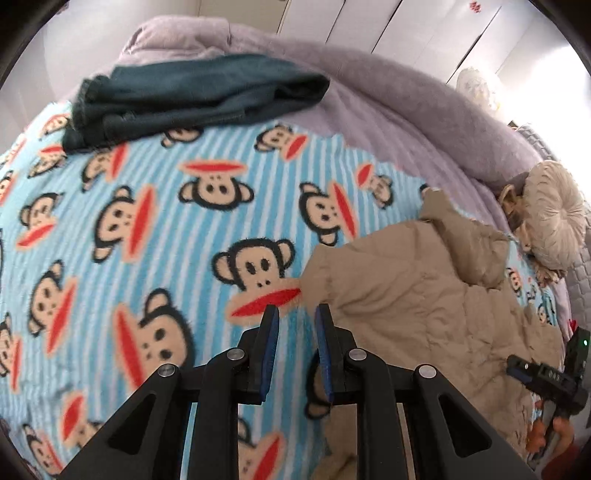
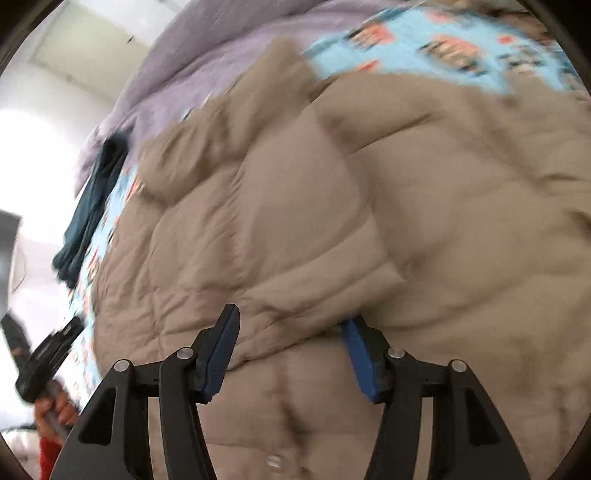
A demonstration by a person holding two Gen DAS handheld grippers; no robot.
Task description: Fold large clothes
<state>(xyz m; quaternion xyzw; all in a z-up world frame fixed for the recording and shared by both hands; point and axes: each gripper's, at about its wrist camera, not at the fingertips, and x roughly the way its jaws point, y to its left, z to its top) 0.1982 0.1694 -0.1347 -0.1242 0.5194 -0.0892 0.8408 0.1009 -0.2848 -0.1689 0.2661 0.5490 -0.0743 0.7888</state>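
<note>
A tan quilted puffer jacket (image 1: 417,291) lies on a blue monkey-print blanket (image 1: 147,206). In the left wrist view my left gripper (image 1: 297,314) is open and empty, hovering over the blanket just left of the jacket's near cuff. In the right wrist view the jacket (image 2: 332,206) fills the frame, blurred. My right gripper (image 2: 291,319) is wide open just above it, with a folded sleeve panel between the jaws and the right fingertip partly hidden under its edge. The right gripper also shows in the left wrist view (image 1: 543,373), and the left gripper in the right wrist view (image 2: 44,362).
A folded dark teal garment (image 1: 192,96) lies at the blanket's far edge and shows in the right wrist view (image 2: 92,206). A lilac duvet (image 1: 388,96) is bunched behind. A round beige cushion (image 1: 554,214) sits at right. White wardrobe doors (image 1: 406,26) stand behind the bed.
</note>
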